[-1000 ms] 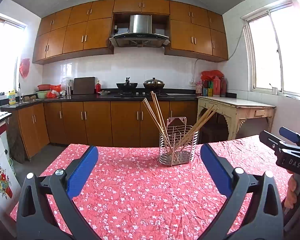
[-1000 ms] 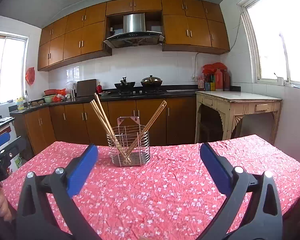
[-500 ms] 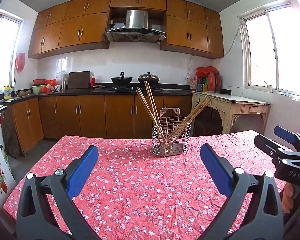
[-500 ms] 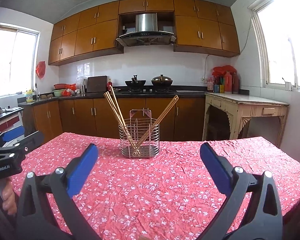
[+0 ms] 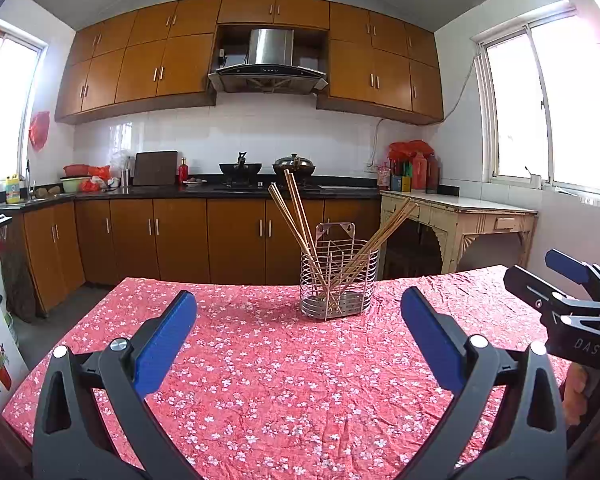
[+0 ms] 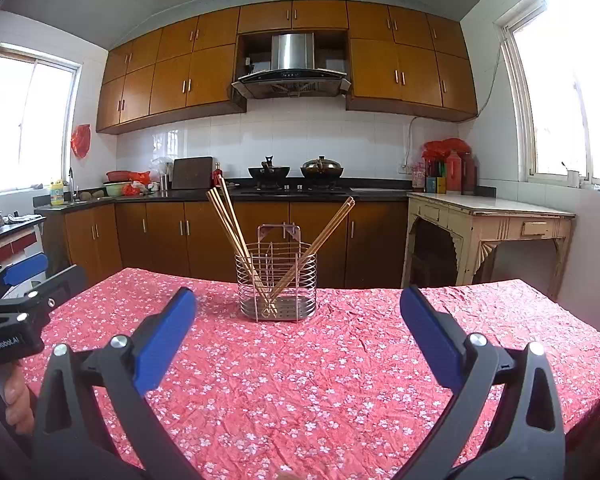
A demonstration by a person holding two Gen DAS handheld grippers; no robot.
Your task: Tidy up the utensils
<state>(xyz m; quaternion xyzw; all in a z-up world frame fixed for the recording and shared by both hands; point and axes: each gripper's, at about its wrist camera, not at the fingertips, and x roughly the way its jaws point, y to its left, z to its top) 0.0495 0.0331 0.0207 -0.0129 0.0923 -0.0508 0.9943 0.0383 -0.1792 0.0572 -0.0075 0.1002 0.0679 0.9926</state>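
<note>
Right tongs (image 5: 556, 280) appear in left view only.

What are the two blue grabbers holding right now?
Nothing. The left gripper and right gripper are both wide open above the red tablecloth. The chopsticks all stand in the wire holder.

Kitchen background. Range hood (image 5: 267, 65) mounted between wooden wall cabinets (image 5: 144, 68); beneath it, a wok (image 5: 240, 168) and a lidded pot (image 5: 294, 166) on the black countertop (image 5: 172, 191). Cutting board (image 5: 155, 168) leaning on the tiled wall. Cream side table (image 5: 460, 216) at right, under a window (image 5: 548, 112).
</note>
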